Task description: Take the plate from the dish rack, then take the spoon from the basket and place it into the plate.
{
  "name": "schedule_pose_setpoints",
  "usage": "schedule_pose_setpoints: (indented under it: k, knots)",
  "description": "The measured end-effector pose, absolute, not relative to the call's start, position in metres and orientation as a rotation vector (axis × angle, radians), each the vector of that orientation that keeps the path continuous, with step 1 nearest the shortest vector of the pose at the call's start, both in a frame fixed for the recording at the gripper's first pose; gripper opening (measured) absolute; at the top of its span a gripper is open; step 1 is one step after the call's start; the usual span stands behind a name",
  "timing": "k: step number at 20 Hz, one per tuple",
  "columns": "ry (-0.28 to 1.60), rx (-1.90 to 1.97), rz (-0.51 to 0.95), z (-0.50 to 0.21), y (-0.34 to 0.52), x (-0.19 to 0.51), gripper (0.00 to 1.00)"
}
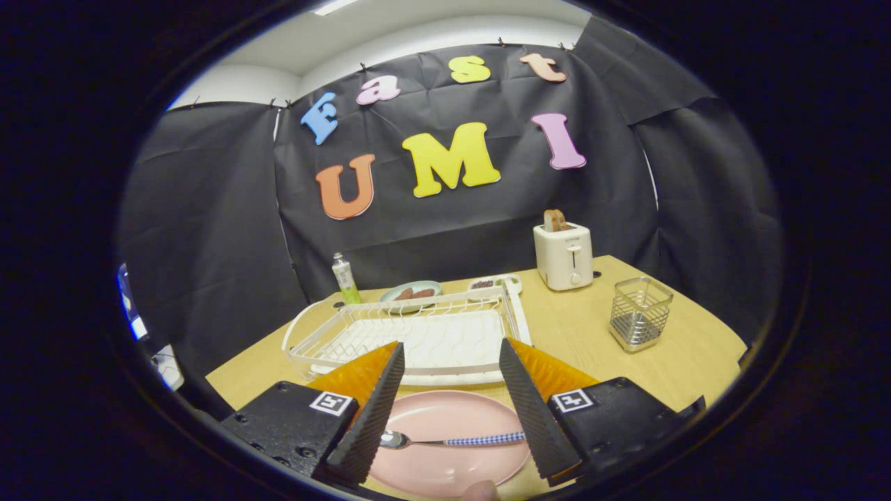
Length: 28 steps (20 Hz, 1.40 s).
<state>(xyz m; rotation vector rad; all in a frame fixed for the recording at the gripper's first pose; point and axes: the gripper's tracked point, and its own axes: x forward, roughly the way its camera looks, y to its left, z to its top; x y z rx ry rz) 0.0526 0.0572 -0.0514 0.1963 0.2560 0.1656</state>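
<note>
Two fingers are all we are showing of the gripper, and they are standing wide apart, gripping nothing; between them, on the near part of the table, the plate is lying flat, and the spoon is resting across it, bowl to the left and checked handle to the right; the handle's end is sitting just beside the right finger, though we cannot tell whether it is touching. Just beyond the fingers the rack is standing with no dishes in it; further right, well apart, the basket is looking bare of cutlery. At the far edge we are seeing a toaster, a tube and two small dishes with food.

Judging by how things are lying, we are at the close of the last step: plate out of the rack, spoon in the plate. Next, we are thinking, calls only for drawing the gripper straight back and up, fingers wide, so the right one is not dragging the handle off the plate.
</note>
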Motion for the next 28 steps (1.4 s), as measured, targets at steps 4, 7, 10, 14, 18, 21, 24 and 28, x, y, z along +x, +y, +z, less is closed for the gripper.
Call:
schedule_pose_setpoints:
  k: [4,7,10,14,18,21,24,28]
  knots:
    - [0.189,0.135,0.148,-0.026,0.055,0.041,0.96]
    - [0.126,0.044,0.133,-0.007,0.056,0.03,0.98]
    - [0.065,0.007,0.137,0.011,0.065,0.021,0.98]
    - [0.03,0.015,0.175,0.024,0.08,0.008,0.99]
    - [-0.006,0.04,0.186,0.032,0.088,0.003,0.99]
    - [0.002,0.067,0.186,0.027,0.093,0.005,0.99]
    - [0.006,0.092,0.185,0.023,0.097,0.008,0.99]
    - [0.013,0.109,0.177,0.018,0.105,0.014,0.99]
